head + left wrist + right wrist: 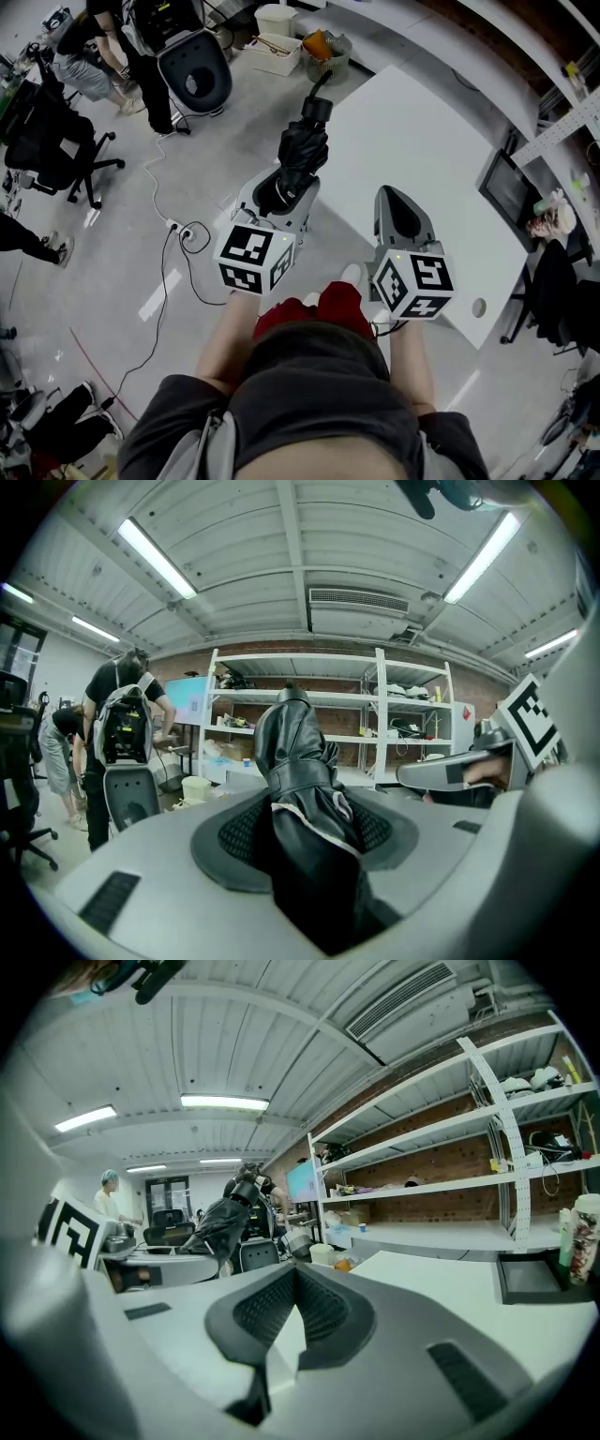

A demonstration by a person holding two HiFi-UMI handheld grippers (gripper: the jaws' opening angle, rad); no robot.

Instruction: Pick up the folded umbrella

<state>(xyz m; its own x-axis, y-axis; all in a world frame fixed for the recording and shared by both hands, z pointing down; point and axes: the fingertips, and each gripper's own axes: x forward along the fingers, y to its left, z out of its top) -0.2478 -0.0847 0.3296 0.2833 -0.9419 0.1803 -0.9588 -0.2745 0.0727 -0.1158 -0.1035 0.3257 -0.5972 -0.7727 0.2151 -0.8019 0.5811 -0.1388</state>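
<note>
A bare white surface (412,141) stands on a grey floor (112,272). Left of the surface a cable (178,239) trails past a black office chair (56,155); beyond the surface are bins (323,52) and brick-backed shelves (375,714). At the surface's left edge, the left claw (281,192) clamps the folded umbrella (305,145), whose lower end is buried between the pads. Over the surface, the right claw (401,217) has its tips together, empty
</note>
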